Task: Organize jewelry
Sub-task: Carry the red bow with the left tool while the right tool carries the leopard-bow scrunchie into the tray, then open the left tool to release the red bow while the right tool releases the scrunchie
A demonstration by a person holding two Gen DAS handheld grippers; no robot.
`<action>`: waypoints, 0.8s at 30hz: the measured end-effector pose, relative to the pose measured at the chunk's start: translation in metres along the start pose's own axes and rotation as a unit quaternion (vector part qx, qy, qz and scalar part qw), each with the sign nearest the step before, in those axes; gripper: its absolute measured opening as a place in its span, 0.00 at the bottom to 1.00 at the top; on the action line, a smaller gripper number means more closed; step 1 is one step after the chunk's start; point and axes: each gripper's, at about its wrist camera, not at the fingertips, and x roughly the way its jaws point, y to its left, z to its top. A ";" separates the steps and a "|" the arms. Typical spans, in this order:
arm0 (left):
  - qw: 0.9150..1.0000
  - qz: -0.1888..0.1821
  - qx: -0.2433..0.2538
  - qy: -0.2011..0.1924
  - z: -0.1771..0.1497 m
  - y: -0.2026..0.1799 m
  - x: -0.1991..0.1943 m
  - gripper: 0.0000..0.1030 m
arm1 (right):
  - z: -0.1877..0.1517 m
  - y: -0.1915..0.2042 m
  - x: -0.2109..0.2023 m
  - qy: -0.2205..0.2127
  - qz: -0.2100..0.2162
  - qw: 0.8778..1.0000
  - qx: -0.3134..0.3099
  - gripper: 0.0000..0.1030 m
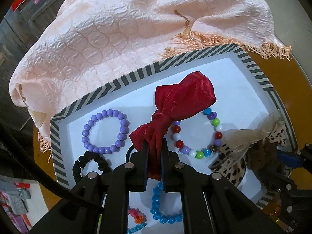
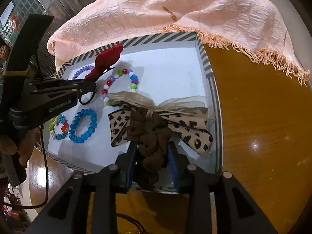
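Observation:
My left gripper [image 1: 154,152] is shut on a red ribbon hair tie [image 1: 181,101] and holds it over the striped tray [image 1: 136,76]. It also shows in the right wrist view [image 2: 85,85] with the red ribbon [image 2: 106,58]. My right gripper [image 2: 152,156] is shut on a brown scrunchie with a leopard-print bow [image 2: 150,128] over the tray's near right part [image 2: 206,68]. In the tray lie a purple bead bracelet [image 1: 106,130], a multicolour bead bracelet [image 1: 195,152], a blue bead bracelet [image 2: 83,126], a flower bracelet [image 2: 59,126] and a black scrunchie [image 1: 89,165].
A pink fringed scarf [image 1: 109,35] lies heaped behind the tray on the round brown table [image 2: 263,117]. The scarf's fringe [image 2: 263,58] hangs over the tray's far right corner. A cable [image 2: 45,165] trails from the left gripper.

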 end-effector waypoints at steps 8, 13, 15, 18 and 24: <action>1.000 0.002 -0.011 -0.004 0.001 0.009 -0.009 0.25 | 0.004 -0.007 -0.031 -0.037 0.011 0.999 0.019 0.50; 0.999 0.000 -0.019 -0.027 0.005 0.013 -0.030 0.28 | 0.003 -0.010 -0.046 -0.054 0.005 0.998 0.028 0.56; 0.999 -0.003 -0.020 -0.032 0.005 0.013 -0.040 0.28 | 0.002 -0.011 -0.050 -0.056 0.005 0.998 0.033 0.56; 0.999 -0.004 -0.018 -0.040 0.002 0.013 -0.052 0.28 | 0.000 -0.010 -0.056 -0.059 0.002 0.998 0.034 0.57; 0.999 -0.011 -0.023 -0.043 -0.008 0.007 -0.067 0.28 | -0.007 -0.010 -0.066 -0.067 0.000 0.997 0.037 0.59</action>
